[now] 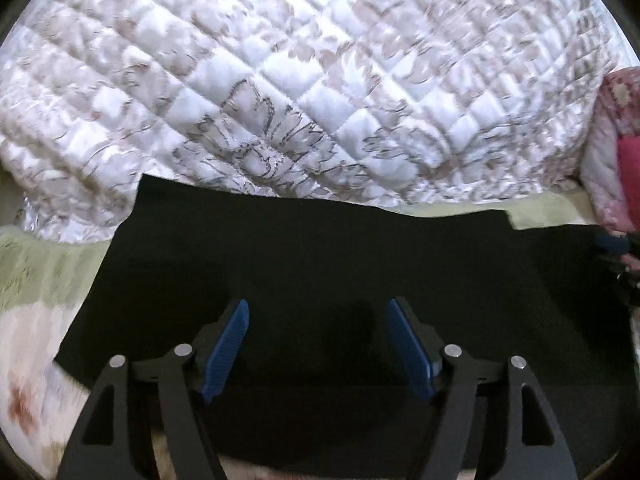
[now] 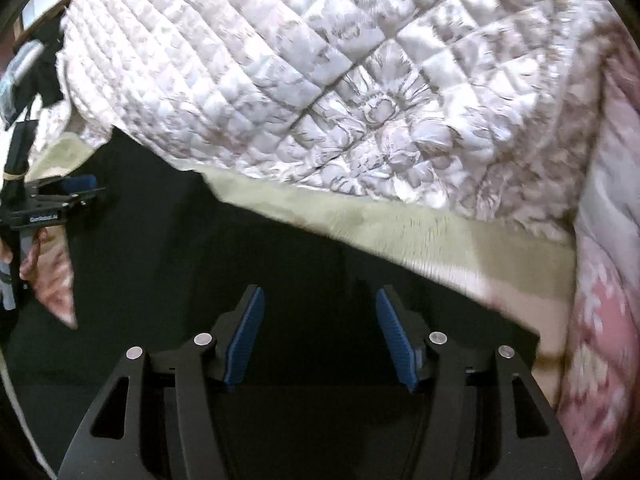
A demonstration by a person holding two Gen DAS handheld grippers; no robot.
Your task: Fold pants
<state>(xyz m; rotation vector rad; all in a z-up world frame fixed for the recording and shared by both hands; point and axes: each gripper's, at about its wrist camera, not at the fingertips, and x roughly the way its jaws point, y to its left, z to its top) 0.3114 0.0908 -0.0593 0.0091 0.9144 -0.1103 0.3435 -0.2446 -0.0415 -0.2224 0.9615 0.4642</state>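
The black pants (image 1: 312, 248) lie flat on a pale green sheet (image 1: 36, 264), spread wide in front of both grippers. My left gripper (image 1: 318, 308) is open and empty, its blue pads hovering over the near part of the pants. My right gripper (image 2: 320, 296) is open and empty above the pants (image 2: 200, 264), near their right edge. The left gripper (image 2: 72, 188) also shows at the far left of the right wrist view, over the pants' far end.
A quilted white floral bedspread (image 1: 304, 80) is bunched behind the pants. A pink floral blanket (image 2: 608, 280) lies on the right. The green sheet (image 2: 420, 232) shows between pants and bedspread.
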